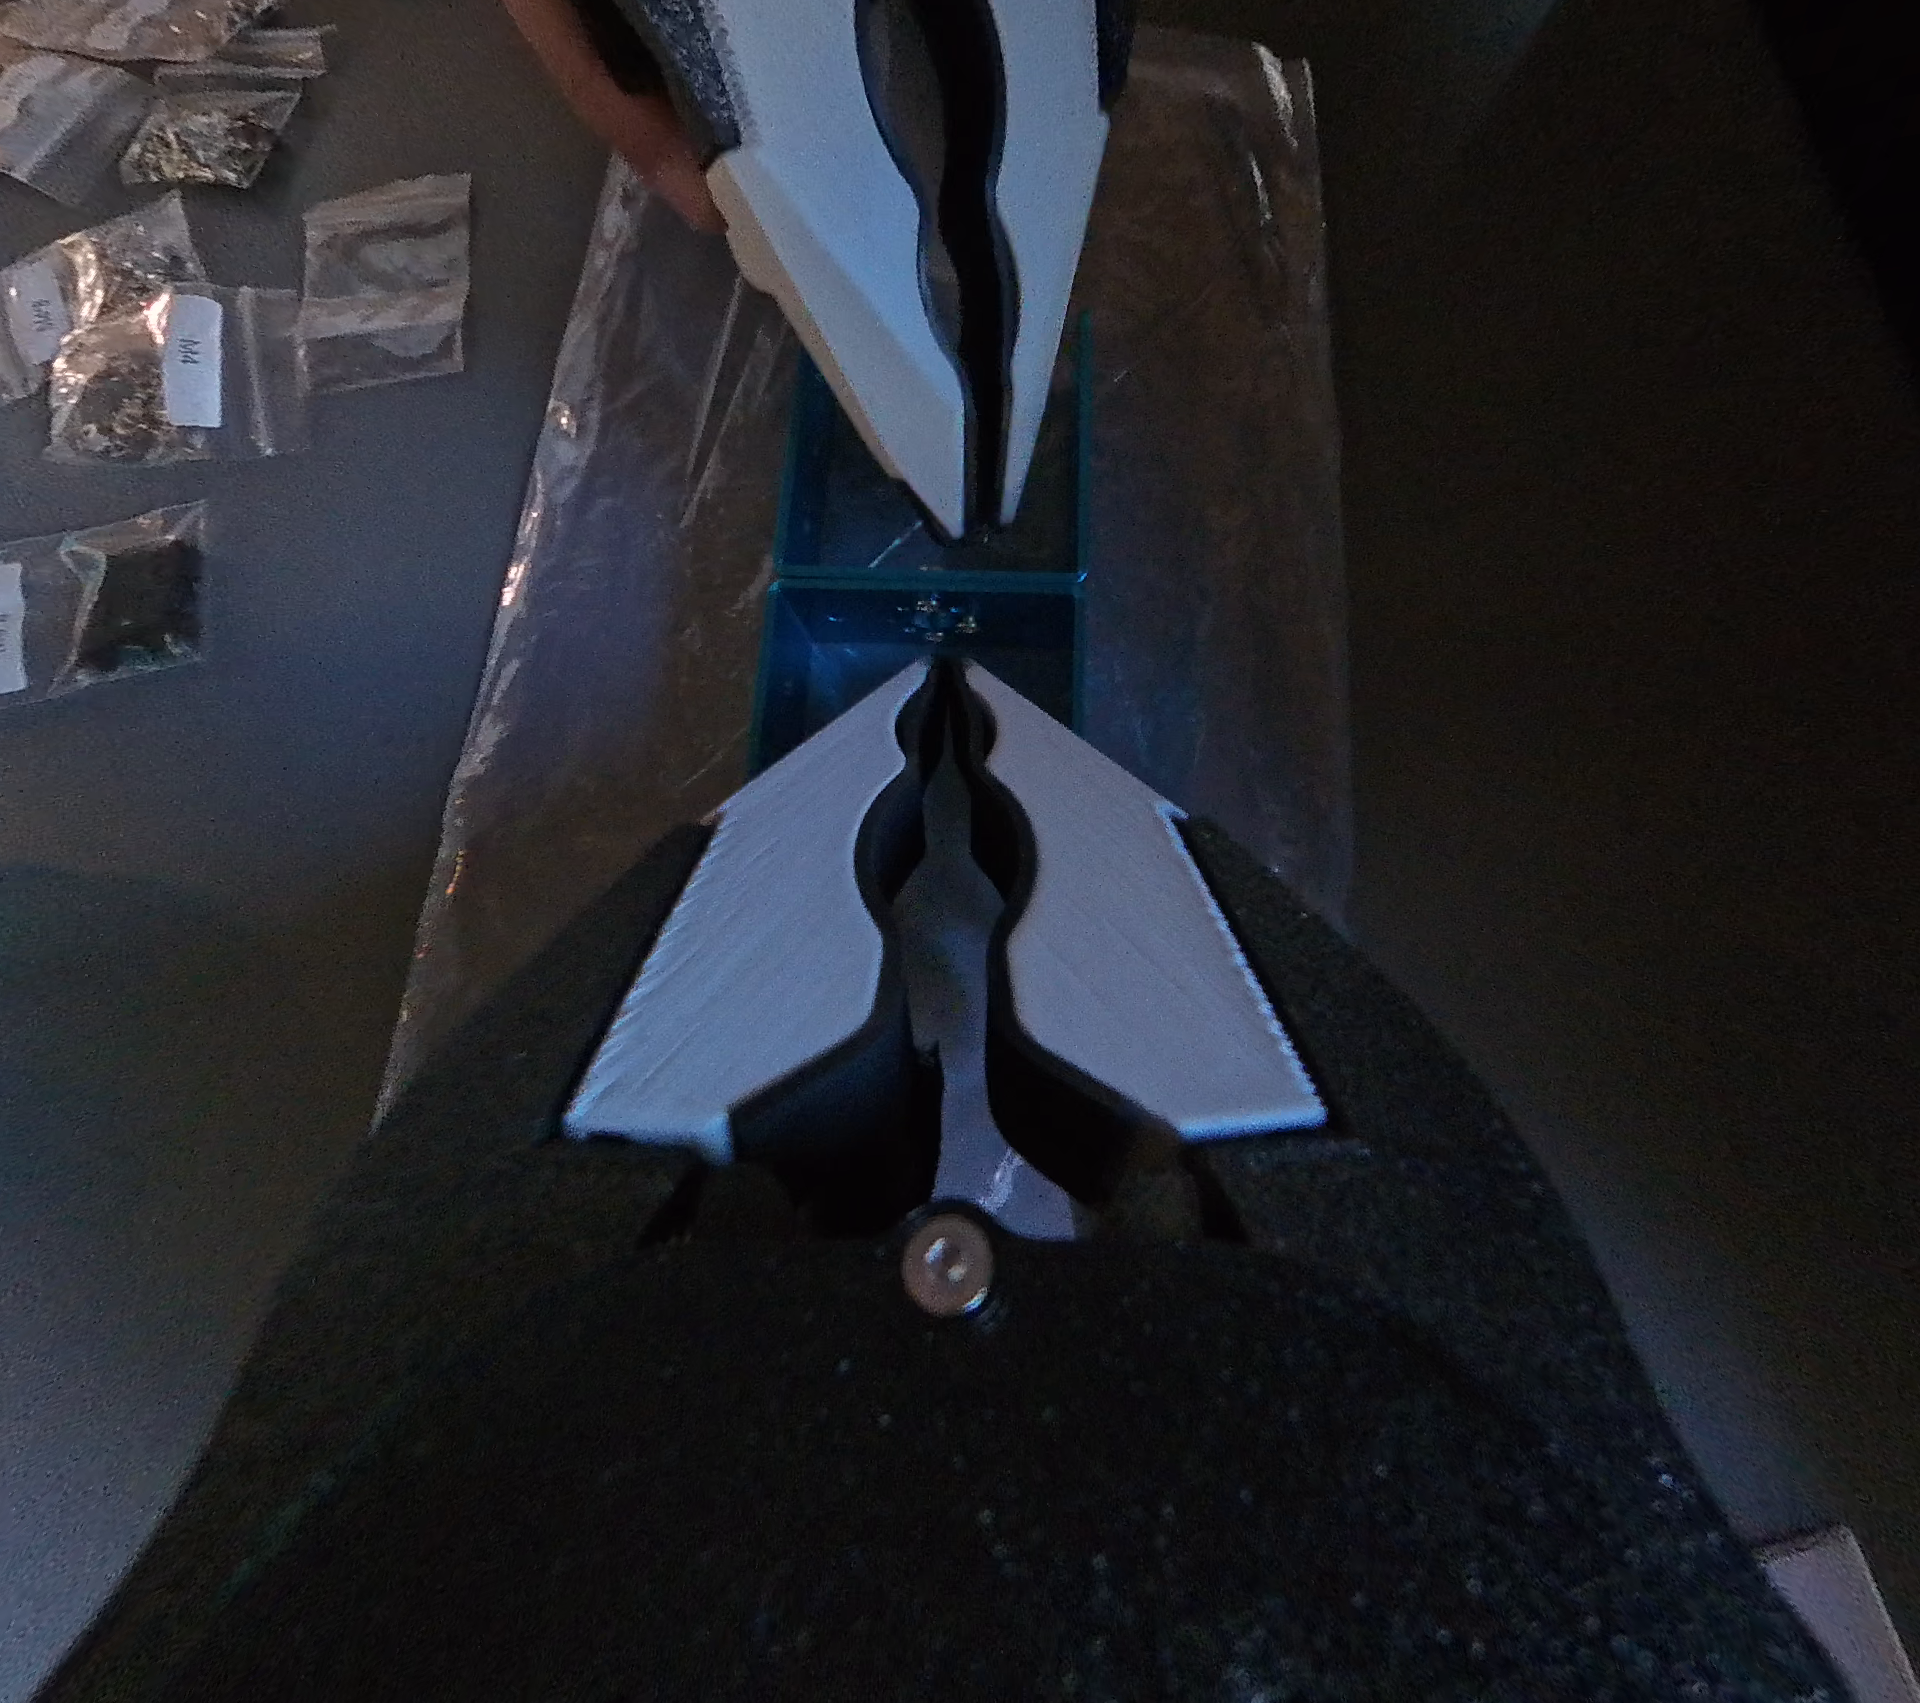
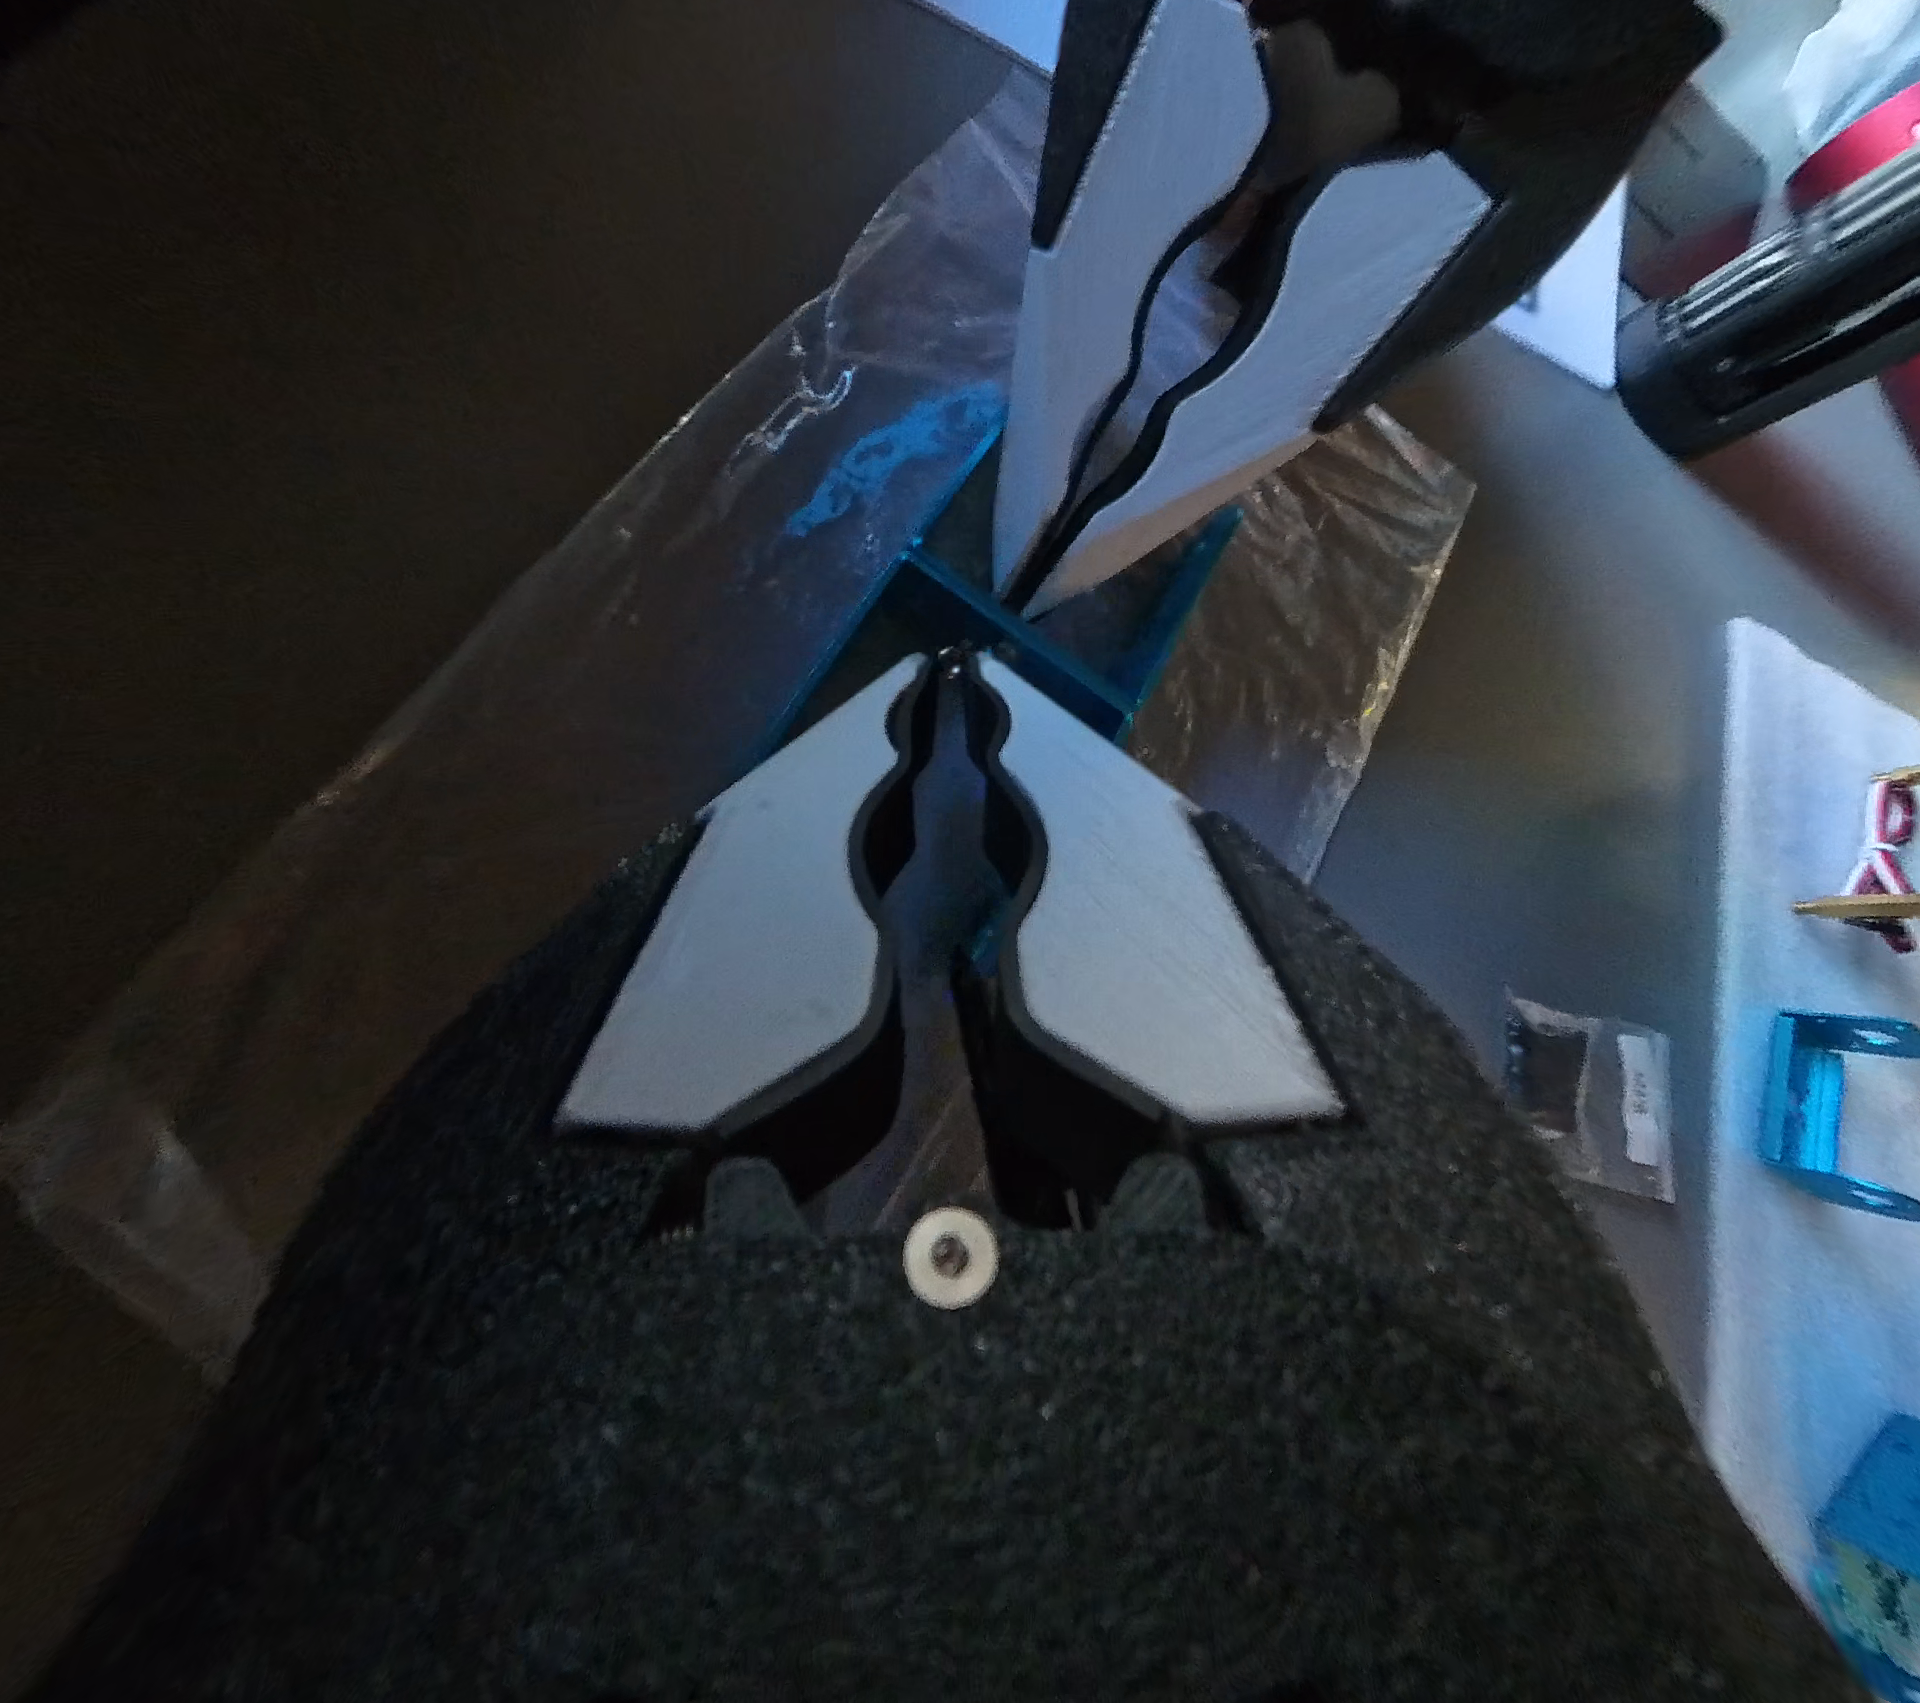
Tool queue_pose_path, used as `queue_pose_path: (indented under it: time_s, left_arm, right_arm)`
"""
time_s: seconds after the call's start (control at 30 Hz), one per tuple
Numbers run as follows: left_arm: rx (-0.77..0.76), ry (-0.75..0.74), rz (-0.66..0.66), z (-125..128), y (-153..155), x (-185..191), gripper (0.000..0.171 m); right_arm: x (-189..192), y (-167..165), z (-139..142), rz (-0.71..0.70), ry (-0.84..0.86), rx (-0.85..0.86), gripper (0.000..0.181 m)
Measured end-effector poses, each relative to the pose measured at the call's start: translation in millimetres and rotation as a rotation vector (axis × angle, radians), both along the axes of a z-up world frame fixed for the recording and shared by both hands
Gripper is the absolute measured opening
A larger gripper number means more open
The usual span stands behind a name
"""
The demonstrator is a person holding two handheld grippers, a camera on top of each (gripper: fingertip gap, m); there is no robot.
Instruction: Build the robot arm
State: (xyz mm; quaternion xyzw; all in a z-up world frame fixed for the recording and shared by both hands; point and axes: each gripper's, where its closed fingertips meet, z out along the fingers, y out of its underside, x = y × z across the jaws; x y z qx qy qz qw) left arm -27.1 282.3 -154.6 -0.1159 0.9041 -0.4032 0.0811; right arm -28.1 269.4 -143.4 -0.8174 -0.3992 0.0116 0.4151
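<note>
Just glossy blue metal bracket (image 1: 925,583)

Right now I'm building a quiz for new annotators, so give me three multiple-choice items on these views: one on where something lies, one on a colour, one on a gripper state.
1. In the left wrist view, where do the small clear plastic bags of hardware lie?
A) left of the crinkled clear plastic sheet
B) inside the bracket
C) stacked on the sheet

2. What colour is the folded metal bracket on the sheet?
A) red
B) blue
C) yellow

3. How do the left gripper and right gripper stand?
A) both wide open
B) one open, one shut
C) both shut, tips at the bracket

Answers: A, the bags lie off the sheet's left edge; B, its walls shine blue; C, each pair of white fingers meets at the tips.
</note>
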Motion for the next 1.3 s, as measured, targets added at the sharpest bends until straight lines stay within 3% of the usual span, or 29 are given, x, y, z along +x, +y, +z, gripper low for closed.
queue_pose_path:
  time_s: [0.33,0.53,0.67,0.87,1.3]
  left_arm:
    - [0.007,-0.008,-0.008,-1,-5,-1,0.0]
    - [0.023,-0.025,-0.004,-1,-3,0,0.0]
    - [0.032,-0.026,-0.006,-2,-3,-1,0.0]
    - [0.069,-0.035,0.016,-3,9,4,0.0]
    - [0.116,0.015,0.031,-7,29,3,0.0]
  right_arm:
    - [-3,3,-5,-0.008,-0.026,0.041,0.0]
    - [3,-5,-12,-0.028,0.001,-0.076,0.0]
    - [-2,-1,-16,-0.064,0.061,-0.162,0.016]
    - [3,16,-15,-0.082,0.02,-0.158,0.011]
    - [5,16,-13,-0.04,-0.034,-0.433,0.017]
